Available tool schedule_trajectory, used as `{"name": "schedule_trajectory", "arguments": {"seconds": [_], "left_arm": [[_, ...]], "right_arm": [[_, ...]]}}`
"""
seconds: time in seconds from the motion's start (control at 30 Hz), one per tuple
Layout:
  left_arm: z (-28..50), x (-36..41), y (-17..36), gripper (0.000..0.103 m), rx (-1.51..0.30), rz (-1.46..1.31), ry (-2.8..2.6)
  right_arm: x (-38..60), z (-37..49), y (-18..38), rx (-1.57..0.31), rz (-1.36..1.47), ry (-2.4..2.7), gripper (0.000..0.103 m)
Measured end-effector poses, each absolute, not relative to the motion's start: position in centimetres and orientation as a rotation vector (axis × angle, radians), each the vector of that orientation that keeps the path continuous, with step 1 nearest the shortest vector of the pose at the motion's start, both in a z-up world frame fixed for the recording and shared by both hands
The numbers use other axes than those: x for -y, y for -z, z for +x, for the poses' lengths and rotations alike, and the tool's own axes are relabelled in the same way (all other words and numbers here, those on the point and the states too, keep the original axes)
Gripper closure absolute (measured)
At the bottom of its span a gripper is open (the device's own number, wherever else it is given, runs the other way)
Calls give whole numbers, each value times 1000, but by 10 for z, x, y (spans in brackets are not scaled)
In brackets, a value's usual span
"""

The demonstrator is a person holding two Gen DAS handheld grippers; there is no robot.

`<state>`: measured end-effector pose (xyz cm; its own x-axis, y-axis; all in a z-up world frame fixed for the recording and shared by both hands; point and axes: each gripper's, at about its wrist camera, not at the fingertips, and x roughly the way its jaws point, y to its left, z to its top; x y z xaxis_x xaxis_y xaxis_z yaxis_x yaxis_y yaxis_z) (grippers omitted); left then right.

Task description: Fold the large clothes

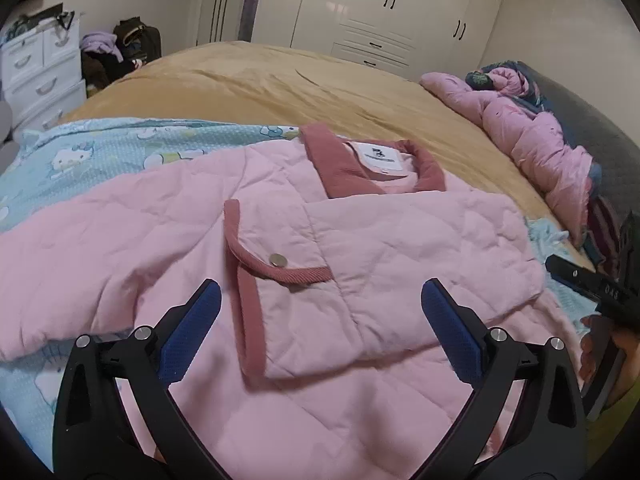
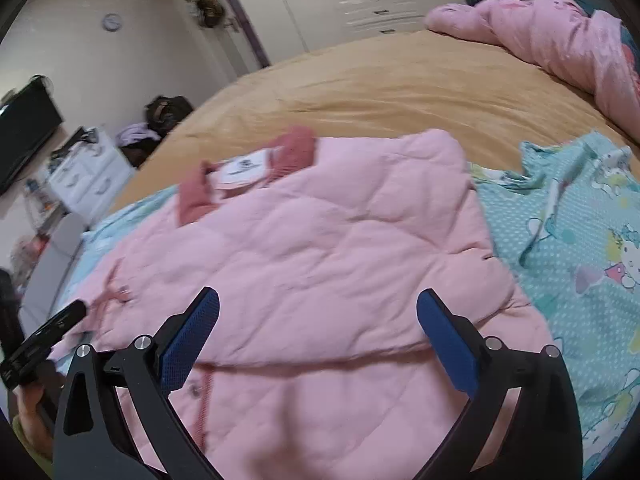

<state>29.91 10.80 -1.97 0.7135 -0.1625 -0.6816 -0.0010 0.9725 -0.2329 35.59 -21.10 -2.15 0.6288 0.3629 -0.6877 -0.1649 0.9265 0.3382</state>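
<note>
Pink quilted jacket (image 1: 360,240), dark-pink collar (image 1: 320,160) and label facing up, one sleeve with its buttoned cuff (image 1: 276,280) folded across the front, spread on a pale blue cartoon-print sheet (image 1: 100,152) atop a tan-covered bed (image 1: 280,80). Left tool (image 1: 320,328) and right tool (image 2: 318,332) poised above the jacket, blue pads (image 1: 192,328) wide apart, nothing between them. Beyond: crumpled pink quilt (image 1: 528,140) at the bed's far edge, white wardrobe (image 1: 380,12), white drawers (image 1: 40,68).

Tan bed (image 1: 280,80) bears blue sheet (image 1: 100,152), pink quilt (image 1: 532,148).
</note>
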Motion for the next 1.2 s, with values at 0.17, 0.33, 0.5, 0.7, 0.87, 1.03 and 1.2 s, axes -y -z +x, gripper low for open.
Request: {"name": "schedule_trajectory", "arguments": {"seconds": [0.17, 0.33, 0.5, 0.7, 0.87, 1.03, 1.2], "left_arm": [[288, -105, 9, 9, -768, -238, 84], [275, -109, 5, 9, -771, -268, 72], [261, -122, 2, 9, -764, -272, 12], [243, -145, -5, 9, -725, -272, -65], [230, -166, -12, 9, -691, -259, -153], [220, -196, -14, 9, -671, -293, -228], [212, -233, -10, 9, -662, -368, -321]], "right_arm": [[208, 330, 1, -781, 246, -328, 4], [202, 307, -16, -731, 217, -338, 4], [186, 296, -22, -725, 208, -373, 4], [156, 287, -30, -725, 188, -439, 4], [114, 284, -40, -716, 140, -509, 4], [69, 279, -50, -709, 97, -595, 4], [26, 278, -55, -706, 48, -656, 4]]}}
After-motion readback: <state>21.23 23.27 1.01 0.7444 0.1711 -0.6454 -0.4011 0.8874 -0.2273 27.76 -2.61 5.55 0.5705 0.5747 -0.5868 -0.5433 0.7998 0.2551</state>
